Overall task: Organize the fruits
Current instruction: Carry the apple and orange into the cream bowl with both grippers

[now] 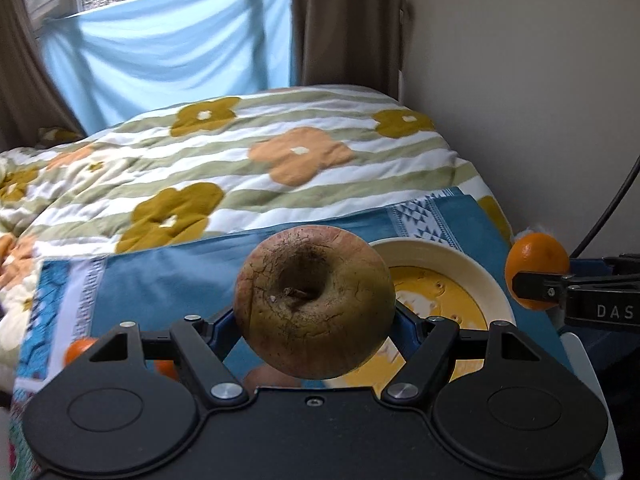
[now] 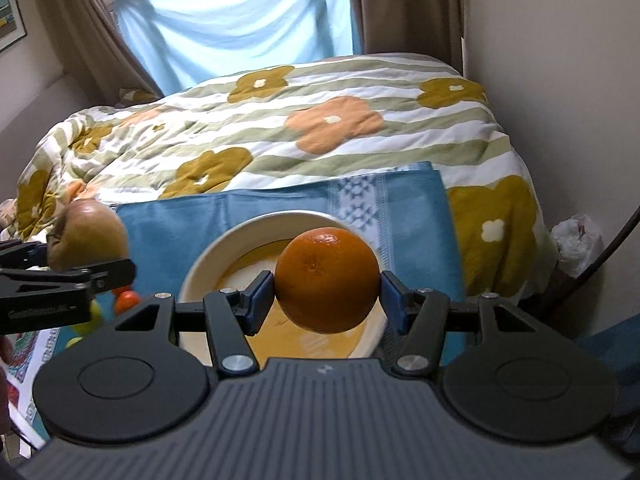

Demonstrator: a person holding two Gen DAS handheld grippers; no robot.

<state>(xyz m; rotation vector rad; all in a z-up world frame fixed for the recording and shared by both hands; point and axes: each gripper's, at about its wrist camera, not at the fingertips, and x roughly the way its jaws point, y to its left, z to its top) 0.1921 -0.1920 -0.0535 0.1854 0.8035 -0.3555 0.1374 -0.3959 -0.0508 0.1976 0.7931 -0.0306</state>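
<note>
A wrinkled green-brown apple (image 1: 314, 302) is held in the air by the left claw (image 1: 316, 320), closed on its two sides, above the blue woven cloth (image 1: 168, 280) which is spread on the bed with the flowered striped quilt (image 1: 240, 160). A round orange (image 2: 327, 280) is clamped in the same way by the right claw (image 2: 327, 292), directly over the cream bowl with a yellow inside (image 2: 224, 248). The bowl stands near the right edge of the cloth and nothing can be seen in it. Some small orange and yellow-green fruits (image 2: 127, 300) lie on the cloth near its left edge, partly hidden. It is judged that the task is at an early stage: two fruits are lifted but not yet placed, and the small ones are left to be collected.
</note>
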